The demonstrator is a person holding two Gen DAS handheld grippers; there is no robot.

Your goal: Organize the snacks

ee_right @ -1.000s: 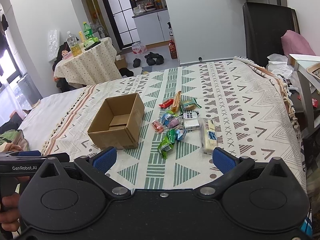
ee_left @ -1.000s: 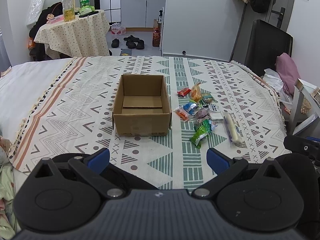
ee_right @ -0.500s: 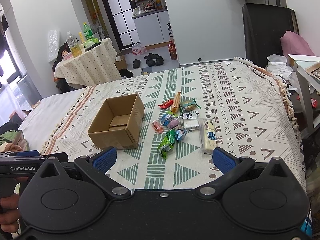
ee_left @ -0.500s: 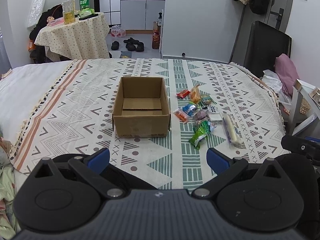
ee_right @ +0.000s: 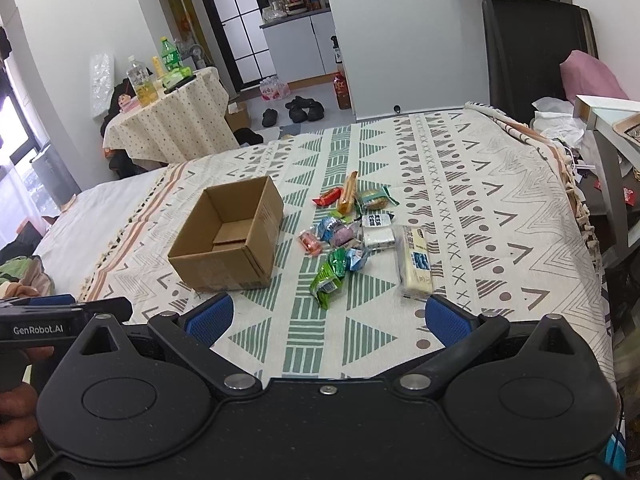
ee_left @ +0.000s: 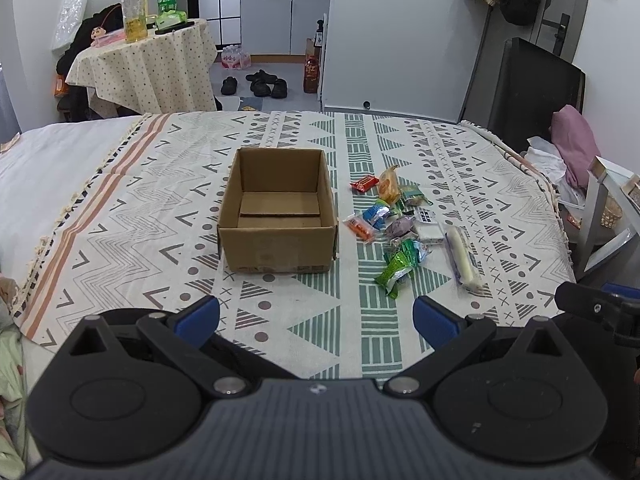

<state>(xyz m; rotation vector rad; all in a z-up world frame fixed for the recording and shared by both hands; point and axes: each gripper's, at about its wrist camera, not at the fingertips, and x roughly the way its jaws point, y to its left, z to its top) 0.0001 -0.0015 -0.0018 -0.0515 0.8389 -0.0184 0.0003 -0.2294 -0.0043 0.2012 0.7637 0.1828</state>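
An open, empty cardboard box sits on the patterned bedspread; it also shows in the right wrist view. Right of it lies a loose pile of snack packets, among them a green packet, a red one and a long pale bar. The pile also shows in the right wrist view. My left gripper is open and empty, well short of the box. My right gripper is open and empty, near the bed's front edge, short of the green packet.
The patterned bedspread covers the bed. A round table with bottles stands behind on the left. A dark chair and a pink cushion stand at the right. Shoes lie on the floor beyond.
The left wrist view has drawn back slightly, so the box and snacks sit a little farther and higher. The right wrist view is nearly unchanged. Both grippers stay open.
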